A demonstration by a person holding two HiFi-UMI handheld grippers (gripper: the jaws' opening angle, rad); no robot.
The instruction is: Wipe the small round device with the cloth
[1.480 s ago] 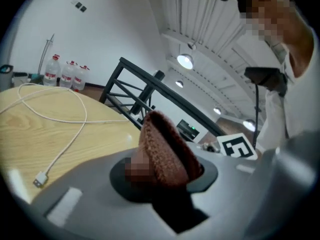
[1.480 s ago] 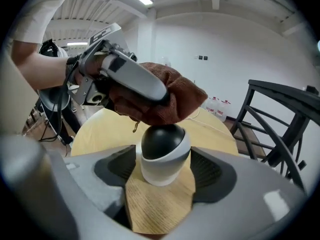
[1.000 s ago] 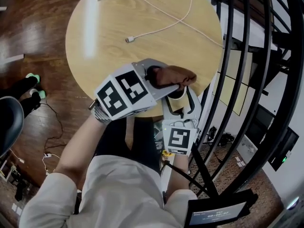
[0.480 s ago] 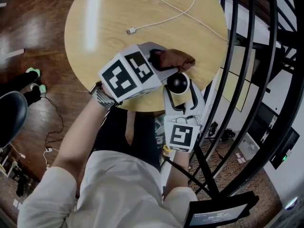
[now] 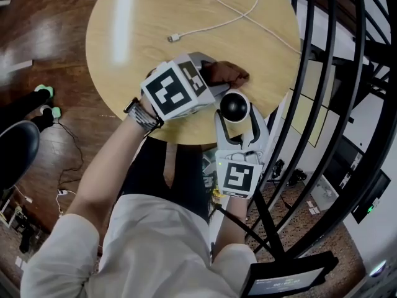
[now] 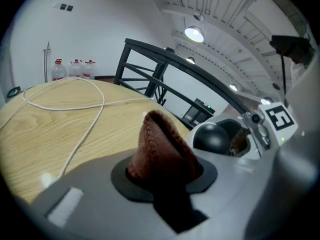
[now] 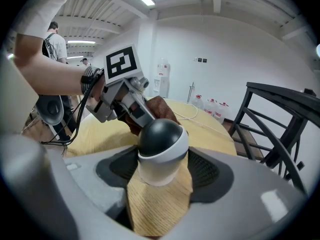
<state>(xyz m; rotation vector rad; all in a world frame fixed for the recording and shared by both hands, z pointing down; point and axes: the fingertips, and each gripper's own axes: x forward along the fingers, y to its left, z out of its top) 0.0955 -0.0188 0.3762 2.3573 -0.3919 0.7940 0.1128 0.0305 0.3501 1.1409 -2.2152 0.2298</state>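
right claw (image 7: 160, 176) clamps the round device (image 7: 161, 136), left claw (image 6: 165, 176) pinches the cloth (image 6: 160, 144) just beside it, wiping looks barely begun imo

Head view. The small round device (image 5: 234, 107) is standing on the table (image 5: 124, 36) at its lower right edge, sitting between the jaws of the right gripper (image 5: 236, 120), whose body is lying below it in the frame. The cloth (image 5: 224, 73) is sitting just above the device, pinched in the left gripper (image 5: 214, 79), which is lying to its left. Whether cloth and device are touching cannot be told. The cable (image 5: 229, 22) is lying across the table's upper part, well apart from both. The railing (image 5: 329, 104) is standing right of the table.
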